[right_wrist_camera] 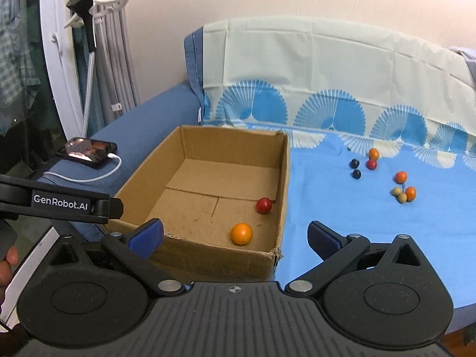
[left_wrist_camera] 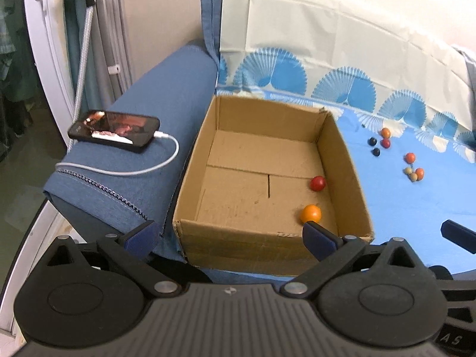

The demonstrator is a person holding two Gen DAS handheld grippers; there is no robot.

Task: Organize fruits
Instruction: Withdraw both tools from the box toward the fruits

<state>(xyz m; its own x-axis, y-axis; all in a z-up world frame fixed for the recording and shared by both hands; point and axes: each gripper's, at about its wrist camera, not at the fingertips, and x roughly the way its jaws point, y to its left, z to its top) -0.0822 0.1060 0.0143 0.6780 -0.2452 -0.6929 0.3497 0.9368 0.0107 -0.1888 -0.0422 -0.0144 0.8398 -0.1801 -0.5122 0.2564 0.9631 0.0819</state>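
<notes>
— Cardboard box (right_wrist_camera: pixel 208 160) holds two fruits; which gripper goes next?
— Right gripper (right_wrist_camera: pixel 235 238), probably: both are spread wide and empty, and the loose fruits (right_wrist_camera: pixel 400 192) lie ahead-right on the cloth (right_wrist_camera: pixel 357 238).

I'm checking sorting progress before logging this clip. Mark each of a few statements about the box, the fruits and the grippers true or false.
1. The open brown cardboard box holds two round fruits, one orange and one red. True.
2. The right gripper is clamped on a fruit. False: it is open, with nothing held.
3. Several small fruits lie on the light blue cloth outside the box. True.
4. The black phone lies inside the box. False: it rests on the blue armrest.
5. The left gripper is open. True.
</notes>
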